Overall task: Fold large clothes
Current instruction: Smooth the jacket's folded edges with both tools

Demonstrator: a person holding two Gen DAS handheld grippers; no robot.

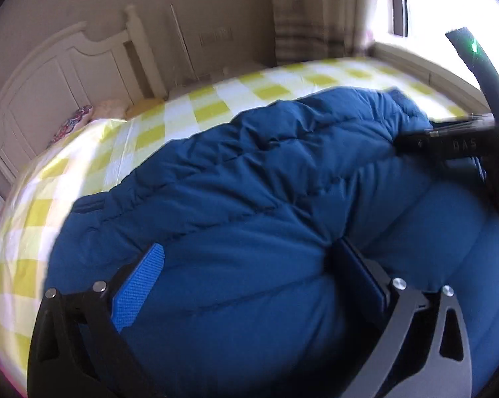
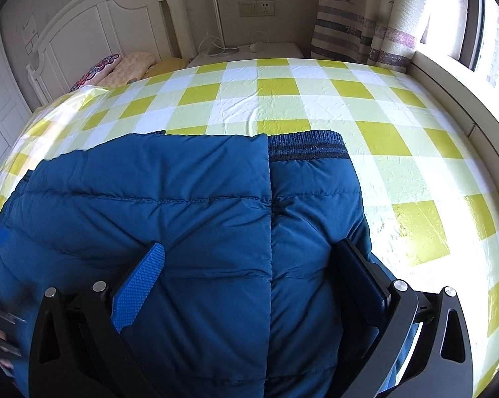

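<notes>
A puffy blue quilted jacket (image 1: 256, 179) lies on a bed with a yellow-and-white checked sheet (image 1: 170, 122). My left gripper (image 1: 249, 247) is open, its fingers spread wide and resting on the jacket's padded bulk. In the left wrist view the right gripper's black body (image 1: 448, 144) sits on the jacket's far right part. My right gripper (image 2: 249, 245) is open too, fingers set wide over the jacket (image 2: 170, 199), astride the seam where two layers meet. The ribbed dark-striped hem (image 2: 306, 149) points toward the far side of the sheet (image 2: 282, 96).
A white headboard (image 2: 93, 23) and pillows (image 2: 123, 66) are at the far left. A white bedside table (image 2: 249, 51) with a cable stands behind the bed. Striped curtains (image 2: 355, 30) and a bright window ledge (image 2: 448, 76) run along the right.
</notes>
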